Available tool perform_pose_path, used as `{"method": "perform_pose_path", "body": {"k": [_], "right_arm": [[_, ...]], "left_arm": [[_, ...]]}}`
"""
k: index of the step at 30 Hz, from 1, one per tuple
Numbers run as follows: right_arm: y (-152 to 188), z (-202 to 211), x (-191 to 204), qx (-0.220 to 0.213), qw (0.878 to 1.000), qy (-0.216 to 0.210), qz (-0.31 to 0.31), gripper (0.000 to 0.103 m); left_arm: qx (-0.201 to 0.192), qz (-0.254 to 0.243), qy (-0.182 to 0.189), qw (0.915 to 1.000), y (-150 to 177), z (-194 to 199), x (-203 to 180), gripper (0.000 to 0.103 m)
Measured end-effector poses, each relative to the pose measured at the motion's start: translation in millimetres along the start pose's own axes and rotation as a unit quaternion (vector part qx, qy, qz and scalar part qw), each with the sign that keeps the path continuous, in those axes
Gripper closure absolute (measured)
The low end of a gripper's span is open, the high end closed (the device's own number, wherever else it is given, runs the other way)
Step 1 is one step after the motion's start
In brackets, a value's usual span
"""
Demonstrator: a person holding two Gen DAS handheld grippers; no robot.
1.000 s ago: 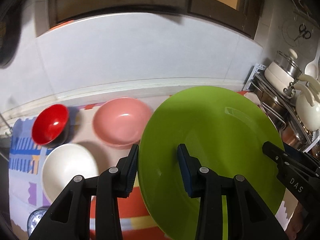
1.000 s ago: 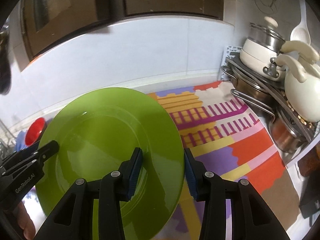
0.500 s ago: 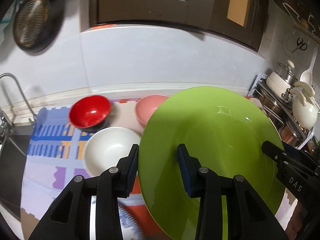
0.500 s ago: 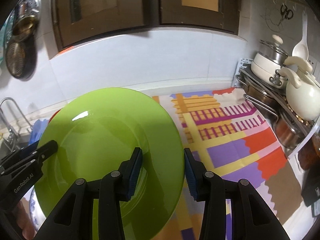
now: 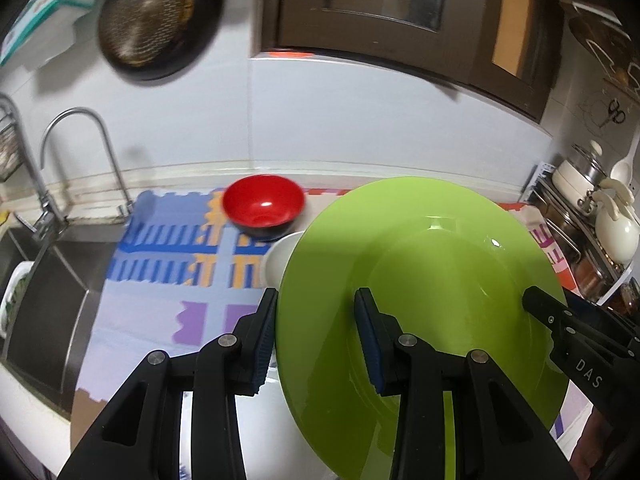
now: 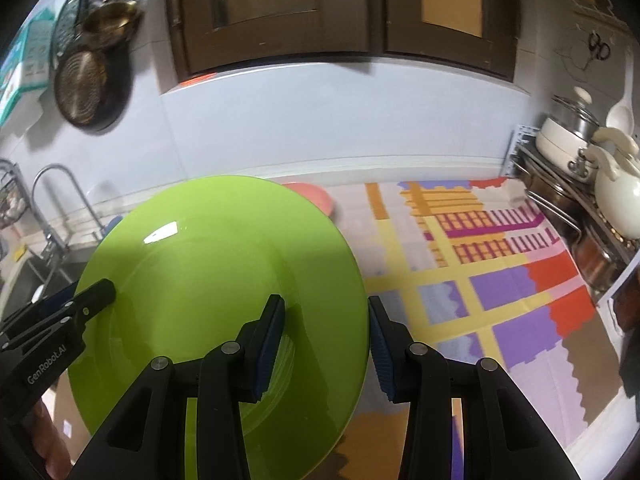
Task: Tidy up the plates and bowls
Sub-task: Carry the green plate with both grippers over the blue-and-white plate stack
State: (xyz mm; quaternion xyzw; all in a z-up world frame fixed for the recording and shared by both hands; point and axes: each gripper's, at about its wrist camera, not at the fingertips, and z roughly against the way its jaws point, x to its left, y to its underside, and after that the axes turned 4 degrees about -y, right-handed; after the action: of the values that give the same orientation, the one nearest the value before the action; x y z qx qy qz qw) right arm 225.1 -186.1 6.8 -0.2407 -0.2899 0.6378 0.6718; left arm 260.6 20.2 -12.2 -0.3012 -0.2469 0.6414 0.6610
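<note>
Lime green and glossy, the one plate is hanging in the air above the counter, carried between both tools: the left gripper is clamped on its left rim and the right gripper on its right rim, each with one pad on the face and one behind the edge. Compared with a second ago, the plate is riding higher and further towards the sink end; the pink bowl, then in plain sight of the left camera, is now hidden from it and peeking out only in the right view, while the tap and sink are coming into frame. That suggests the plate is travelling leftwards over the bowls, probably towards a resting place nearer the sink, though where is not showing yet. Counting outward: one green plate, three bowls, namely one red bowl, one white bowl mostly covered by the plate, and the pink one, all sitting on the patterned mat.
</note>
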Motion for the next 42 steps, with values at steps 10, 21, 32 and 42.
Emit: {"method": "perform_pose_path", "body": {"k": [10,21,32,42], "right_arm": [[14.1,-3.8,52.4,0.011,0.999,-0.034,0.034,0.061],[33.0,-16.8,98.0,0.046,0.994,-0.067,0.067,0.061],[55.8,-38.3,122.6,0.092,0.988,-0.084,0.087,0.061],[75.5,-65.3,125.2,0.139,0.982,-0.087,0.092,0.061]], "left_arm": [[0.006,0.027,-0.039,0.9989,21.8,14.3,54.2,0.065],[0.037,0.062,-0.075,0.9946,50.6,22.3,102.3,0.065],[0.075,0.082,-0.098,0.989,77.8,12.4,130.3,0.065],[0.113,0.089,-0.108,0.9837,99.7,-9.0,136.1,0.065]]}}
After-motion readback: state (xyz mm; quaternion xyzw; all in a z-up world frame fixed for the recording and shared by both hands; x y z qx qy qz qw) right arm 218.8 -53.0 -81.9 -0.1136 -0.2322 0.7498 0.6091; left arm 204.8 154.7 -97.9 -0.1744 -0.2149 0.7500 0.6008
